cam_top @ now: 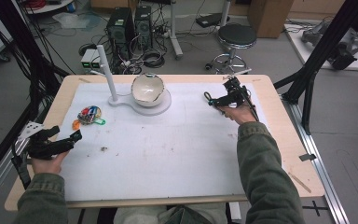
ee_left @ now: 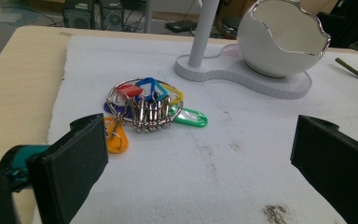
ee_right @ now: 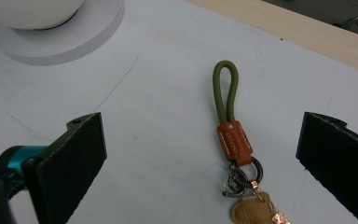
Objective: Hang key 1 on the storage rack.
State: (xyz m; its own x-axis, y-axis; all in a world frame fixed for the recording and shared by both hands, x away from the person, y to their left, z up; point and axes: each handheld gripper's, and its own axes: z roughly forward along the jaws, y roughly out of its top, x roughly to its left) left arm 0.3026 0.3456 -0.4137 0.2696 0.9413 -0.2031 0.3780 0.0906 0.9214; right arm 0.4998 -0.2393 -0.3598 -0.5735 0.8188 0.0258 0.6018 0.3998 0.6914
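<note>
Your left gripper (cam_top: 67, 140) sits low at the left edge of the table (cam_top: 65, 84), with its 2 jaws spread wide and nothing between them. In the left gripper view, the bunch of coloured key tags (ee_left: 147, 108) lies on the white mat (ee_left: 242, 154) ahead of the jaws and a little toward the left one, not touching either. The orange tag (ee_left: 115, 140) of the bunch lies just beside the left jaw's tip. From above, the same bunch rests on the mat's left part, near your left gripper and apart from it.

Your right gripper (cam_top: 214, 101) is over the right far part of the mat, jaws also spread wide and holding nothing. In the right gripper view, a keychain (ee_right: 233, 144) with a green cord loop, a brown leather band and metal rings lies flat on the mat between the 2 jaws, nearer the right one, touching neither.

Behind the bunch stands a white egg-shaped bowl (cam_top: 147, 88) on a white base (cam_top: 161, 108) that also carries an upright white post (cam_top: 106, 70).
</note>
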